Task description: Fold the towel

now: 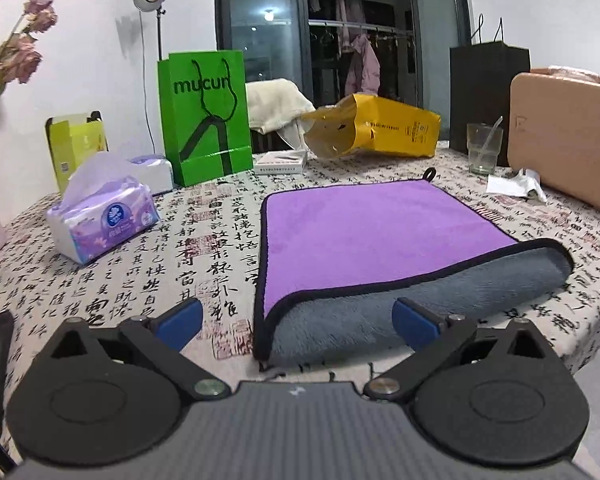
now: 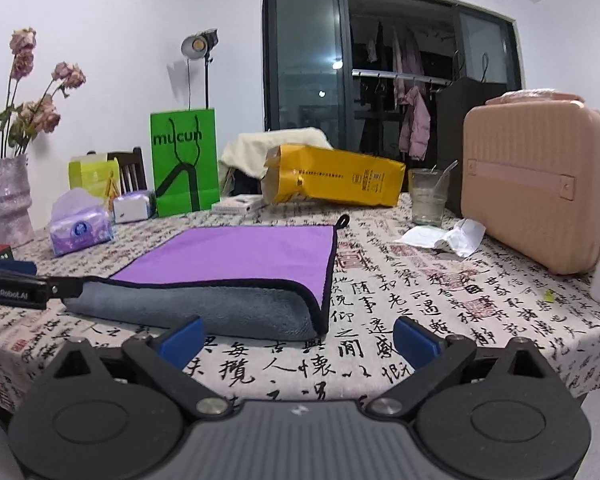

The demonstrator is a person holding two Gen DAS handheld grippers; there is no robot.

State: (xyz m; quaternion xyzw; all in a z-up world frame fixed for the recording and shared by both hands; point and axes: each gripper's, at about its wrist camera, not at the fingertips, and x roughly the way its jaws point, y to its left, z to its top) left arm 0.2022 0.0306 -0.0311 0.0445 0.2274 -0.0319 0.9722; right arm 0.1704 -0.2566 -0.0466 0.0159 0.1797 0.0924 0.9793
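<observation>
Purple on top and grey underneath, the towel (image 1: 380, 236) lies flat in the middle of the calligraphy-print tablecloth (image 1: 172, 264), with its near edge turned back toward you so a band of grey pile shows; that looks like a first fold only started, or a flap that flopped over. Your left gripper (image 1: 298, 320) hangs just short of the towel's near left corner, jaws spread wide and holding nothing, with one blue finger in front of the grey band. Your right gripper (image 2: 298, 336) mirrors it at the near right corner, equally spread and empty. Having one at each near corner makes sense, since you need both corners pinched to carry the edge evenly to the far side, where the hanging loop (image 2: 342, 221) sits. The glass (image 2: 428, 202) and pink case (image 2: 540, 184) stand well apart from the towel, so the fold path looks free.
</observation>
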